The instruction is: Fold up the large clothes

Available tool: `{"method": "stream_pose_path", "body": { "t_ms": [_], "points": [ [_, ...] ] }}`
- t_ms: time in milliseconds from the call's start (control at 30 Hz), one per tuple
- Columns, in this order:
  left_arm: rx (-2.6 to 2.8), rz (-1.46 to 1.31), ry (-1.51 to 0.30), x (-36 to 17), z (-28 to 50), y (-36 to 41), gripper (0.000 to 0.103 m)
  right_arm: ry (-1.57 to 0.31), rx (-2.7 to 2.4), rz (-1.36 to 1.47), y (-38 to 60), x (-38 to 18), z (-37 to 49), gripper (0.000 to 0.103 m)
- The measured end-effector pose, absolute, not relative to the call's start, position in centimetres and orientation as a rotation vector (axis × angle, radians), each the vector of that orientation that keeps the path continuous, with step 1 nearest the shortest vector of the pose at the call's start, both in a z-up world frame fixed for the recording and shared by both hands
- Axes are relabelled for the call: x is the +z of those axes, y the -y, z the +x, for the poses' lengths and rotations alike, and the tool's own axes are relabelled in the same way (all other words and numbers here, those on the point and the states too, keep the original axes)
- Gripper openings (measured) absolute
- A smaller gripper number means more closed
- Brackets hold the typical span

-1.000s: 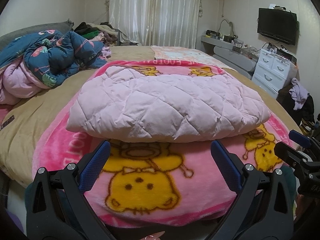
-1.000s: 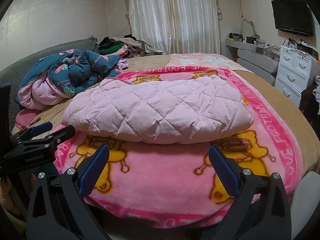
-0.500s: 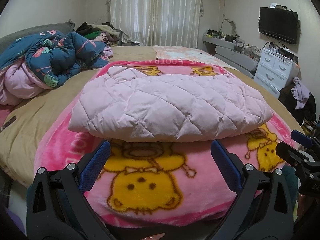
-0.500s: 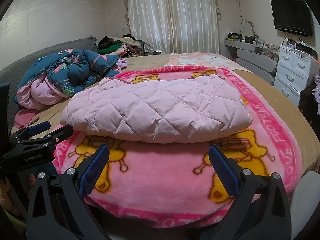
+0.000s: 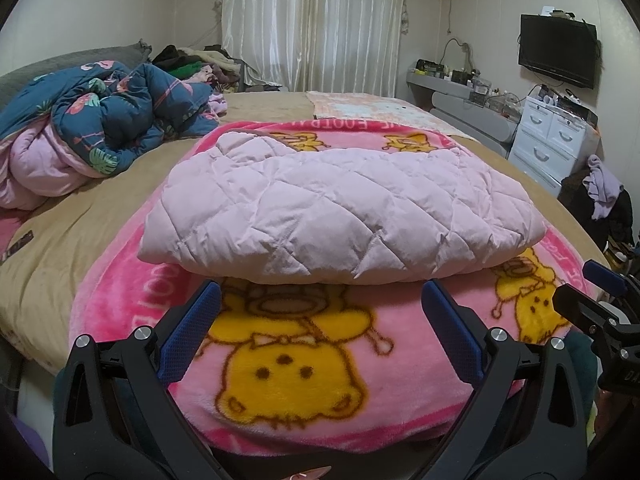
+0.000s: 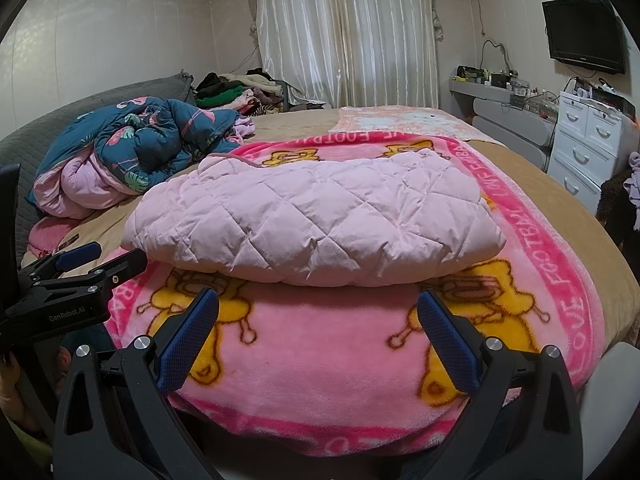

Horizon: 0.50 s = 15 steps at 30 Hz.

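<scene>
Filling most of both views, the bed (image 5: 80, 216) carries a pink cartoon blanket (image 5: 304, 364) spread across its near end, and on that blanket lies the pale pink quilted garment (image 5: 340, 212), folded into a thick, puffy rectangle with its long side facing the cameras. A crumpled blue floral duvet (image 5: 120, 120) is heaped on the bed to the left, well apart from the garment, and a pile of clothes (image 6: 236, 94) sits farther back by the curtains (image 6: 348, 32). White drawers (image 6: 588, 148) stand along the right wall under a wall-mounted television (image 6: 586, 34).

Both grippers hover low at the near edge of the bed, level and pointed forward at the garment's front fold. The left gripper (image 5: 320, 300) has its blue-padded fingers spread wide, holding nothing, the tips just short of the fold. The right gripper (image 6: 319, 306) is posed the same way, spread and empty, side by side with the left one.
</scene>
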<state>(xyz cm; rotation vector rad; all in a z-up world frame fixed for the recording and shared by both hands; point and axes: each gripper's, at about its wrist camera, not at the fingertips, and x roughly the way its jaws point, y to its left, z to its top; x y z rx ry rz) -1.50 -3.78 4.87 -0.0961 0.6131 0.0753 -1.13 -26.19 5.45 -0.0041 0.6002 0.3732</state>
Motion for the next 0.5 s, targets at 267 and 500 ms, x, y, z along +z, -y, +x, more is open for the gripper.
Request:
{"method": "stream_pose_path", "body": {
  "t_ms": [267,500],
  "points": [
    [0.076,-0.095,-0.616,4.82,-1.5,3.75,0.094,-0.601,0.374,-0.005,26.27,5.46,-1.1,0.099],
    [0.079,-0.092,-0.615,4.7,-1.54,3.76,0.094,-0.6,0.373,-0.006,26.25,5.44,-1.1,0.099]
  ]
}}
